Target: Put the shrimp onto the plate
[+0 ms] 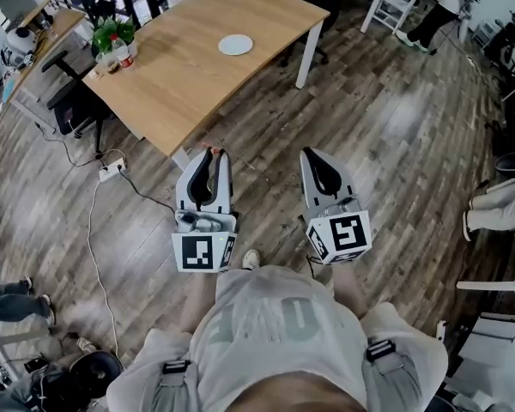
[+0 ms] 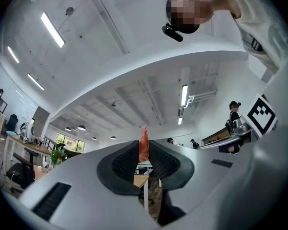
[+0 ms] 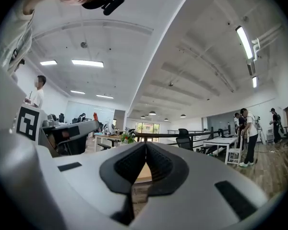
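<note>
The left gripper [image 1: 213, 154] is pinching the shrimp [image 2: 143, 145] between its dark pads. The shrimp is standing with its long axis along the jaws, and its orange tip is poking out just past the fingertips. The right gripper [image 1: 312, 154] is pressed together with nothing between its jaws, and it is hanging just beside the left one, to its right.

Both grippers are pointing forward over the floor [image 1: 369, 136], short of the table [image 1: 180, 84]. The plate [image 1: 235, 45] is lying flat on the table, well ahead of the left gripper and a little to its right. It is sitting between the lines of the two grippers but closer to the left one's.

The left gripper is both the loaded one and the nearer one, so the coming move is probably a long carry straight ahead. Its nose is tilting slightly upward, so it will likely need to dip over the plate before the jaws spread, or the shrimp could slide back along the pads.
</note>
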The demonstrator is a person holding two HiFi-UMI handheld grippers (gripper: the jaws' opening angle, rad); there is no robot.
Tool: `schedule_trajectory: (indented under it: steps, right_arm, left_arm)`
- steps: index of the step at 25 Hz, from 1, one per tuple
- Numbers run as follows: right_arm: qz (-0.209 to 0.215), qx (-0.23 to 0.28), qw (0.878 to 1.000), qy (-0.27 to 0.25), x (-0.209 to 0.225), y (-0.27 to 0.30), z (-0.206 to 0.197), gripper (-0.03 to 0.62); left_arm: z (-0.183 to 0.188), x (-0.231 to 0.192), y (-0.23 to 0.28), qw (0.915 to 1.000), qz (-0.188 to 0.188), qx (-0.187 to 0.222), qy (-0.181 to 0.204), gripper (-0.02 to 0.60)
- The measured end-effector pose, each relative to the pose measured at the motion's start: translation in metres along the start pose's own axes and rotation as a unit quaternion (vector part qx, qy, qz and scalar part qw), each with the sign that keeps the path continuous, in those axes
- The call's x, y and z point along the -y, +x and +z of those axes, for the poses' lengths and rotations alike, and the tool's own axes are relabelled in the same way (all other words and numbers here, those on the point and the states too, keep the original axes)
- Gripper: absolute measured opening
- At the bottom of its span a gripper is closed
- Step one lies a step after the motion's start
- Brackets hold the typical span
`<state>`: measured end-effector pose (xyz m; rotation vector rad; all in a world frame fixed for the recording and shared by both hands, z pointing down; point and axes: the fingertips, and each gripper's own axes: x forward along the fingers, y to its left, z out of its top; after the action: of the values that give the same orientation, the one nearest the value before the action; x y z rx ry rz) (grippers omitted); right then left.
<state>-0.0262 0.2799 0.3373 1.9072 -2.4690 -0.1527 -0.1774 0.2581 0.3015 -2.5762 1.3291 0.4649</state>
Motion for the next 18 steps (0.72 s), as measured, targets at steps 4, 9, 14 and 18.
schedule_trajectory:
  steps: [4, 9, 14, 18]
  right_arm:
    - [0.009, -0.015, 1.000, -0.011, -0.013, 0.009, -0.003, 0.020]
    - [0.005, -0.023, 1.000, -0.005, -0.021, 0.016, -0.008, 0.020]
    - [-0.003, -0.027, 1.000, -0.004, -0.024, 0.014, -0.017, 0.020]
    - [-0.018, -0.025, 1.000, -0.005, -0.003, 0.027, -0.020, 0.020]
  left_arm:
    - [-0.008, -0.016, -0.009, 0.9998, 0.013, -0.010, -0.009, 0.069]
    - [-0.005, -0.038, -0.007, 0.9998, 0.019, -0.006, -0.004, 0.069]
    - [-0.004, -0.050, -0.005, 0.9996, 0.025, 0.001, -0.007, 0.069]
    - [-0.007, -0.051, 0.018, 0.9999, 0.011, 0.007, -0.001, 0.069]
